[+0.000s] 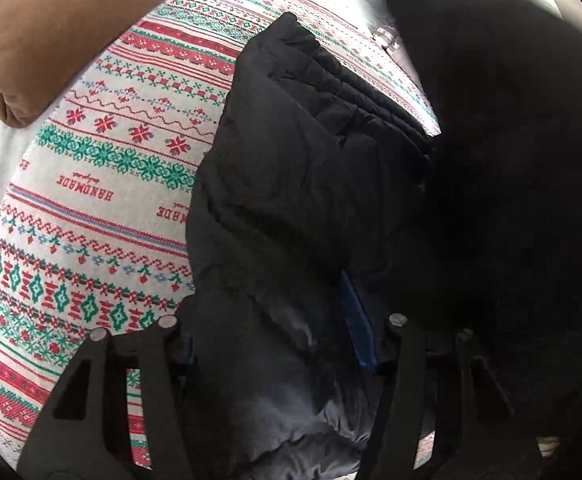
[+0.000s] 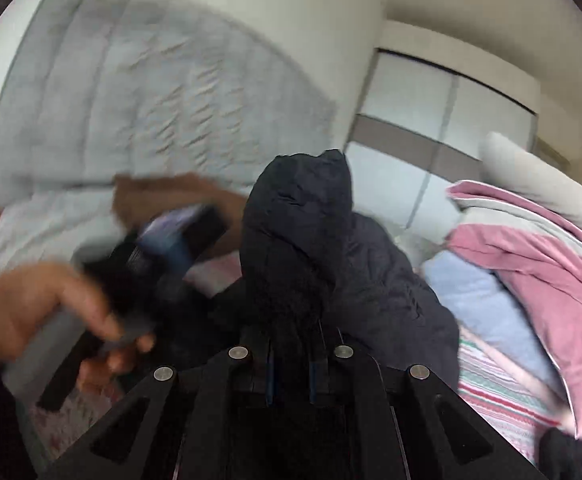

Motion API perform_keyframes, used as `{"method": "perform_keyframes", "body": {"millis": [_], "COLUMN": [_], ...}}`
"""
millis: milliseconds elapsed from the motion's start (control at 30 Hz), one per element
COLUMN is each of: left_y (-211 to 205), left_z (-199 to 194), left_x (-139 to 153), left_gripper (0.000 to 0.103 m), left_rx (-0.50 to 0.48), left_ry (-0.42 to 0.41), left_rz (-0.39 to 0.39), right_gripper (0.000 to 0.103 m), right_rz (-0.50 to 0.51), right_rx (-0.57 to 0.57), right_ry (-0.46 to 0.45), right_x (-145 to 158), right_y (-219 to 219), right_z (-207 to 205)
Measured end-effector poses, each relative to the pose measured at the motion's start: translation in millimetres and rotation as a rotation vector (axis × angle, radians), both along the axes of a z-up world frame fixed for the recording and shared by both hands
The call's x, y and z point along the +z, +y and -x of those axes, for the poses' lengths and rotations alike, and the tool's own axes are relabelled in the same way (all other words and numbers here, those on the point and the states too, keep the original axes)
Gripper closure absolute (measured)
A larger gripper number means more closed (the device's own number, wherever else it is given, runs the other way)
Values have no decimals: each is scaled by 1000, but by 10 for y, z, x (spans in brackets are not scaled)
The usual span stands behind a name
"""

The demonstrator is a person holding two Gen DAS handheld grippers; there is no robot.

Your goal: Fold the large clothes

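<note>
A black padded jacket (image 1: 291, 184) lies on a patterned blanket (image 1: 91, 184) of red, green and white bands; it spreads across the blanket's right part in the left wrist view, its quilted edge running toward the blanket's far edge, its lower end bunched up close to the camera. The left gripper (image 1: 283, 344) points steeply down over that bunched end; its jaws stand partly apart with a fold of the jacket lying between them; one blue pad (image 1: 357, 320) shows at the right finger against the cloth; whether the pads press on the cloth I cannot tell. A brown cushion (image 1: 51, 32) lies at the blanket's far left corner; a dark mass of the same jacket fills the right of that view.

In the right wrist view the right gripper (image 2: 291, 360) has its jaws nearly closed, pinching a raised peak of the black jacket, which stands up just ahead of the fingertips; the rest of the cloth hangs down behind and to the right. To the left a hand (image 2: 51, 312) holds the other gripper, blurred, above the blanket's near edge. At the blanket's right side lies a heap of bedding: a pink cover (image 2: 531, 248), a pale blue pillow (image 2: 471, 292) and a beige pillow (image 2: 539, 176). A pale quilted headboard (image 2: 151, 96) and a wardrobe (image 2: 443, 104) stand behind.
</note>
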State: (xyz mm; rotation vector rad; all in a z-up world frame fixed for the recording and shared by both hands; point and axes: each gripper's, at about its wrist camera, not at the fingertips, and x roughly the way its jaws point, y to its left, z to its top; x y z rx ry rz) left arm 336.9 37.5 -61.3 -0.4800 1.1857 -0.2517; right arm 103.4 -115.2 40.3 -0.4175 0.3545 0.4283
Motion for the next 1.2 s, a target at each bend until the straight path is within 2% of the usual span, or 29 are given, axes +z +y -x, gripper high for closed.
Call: {"method": "perform_keyframes", "body": {"millis": [67,133,300,367,433,533,600,667,767,800,933,1000,1067,1100,1133,1200], "left_y": [60,148,313,545,810,1305,1467,1472,1245,1104,852,734,640,586,523,402], "left_z": [15,18,8,-20,22,158,230,240,212,241,271,333,377,386,381,302], "left_x": [-5,-27,-13,32,112,275,335,353,407,457,611,711,846,880,893,806], "left_gripper": [50,53,53,53,52,51,49,48,48,48,48,48,44,36,33,32], "left_rx": [4,6,14,28,79,204,248,224,134,106,23,15,-46,-79,-104,-119], "left_ry": [14,28,64,78,57,-27,-71,-76,-69,-79,-154,-249,-354,-380,-395,-353], "left_rz": [19,43,83,128,190,264,291,297,278,263,177,125,141,145,129,18], "right_gripper": [93,93,93,93,92,92,90,88,83,82,82,82,81,81,81,80], "right_rz": [49,62,-14,-33,-38,-6,67,162,257,261,219,202,184,171,162,143], "right_rx": [34,35,34,25,24,46,86,112,125,127,144,154,162,166,168,180], "right_ry": [23,23,61,68,74,67,73,89,104,115,176,206,234,248,257,275], "right_x": [-260,-387,-335,-319,-314,-326,-441,-603,-834,-877,-913,-932,-961,-973,-971,-957], "right_y": [126,178,65,-6,-10,115,240,377,504,512,450,413,387,369,352,306], "right_z": [13,38,-1,6,-3,43,87,99,112,101,25,-26,-68,-93,-110,-137]}}
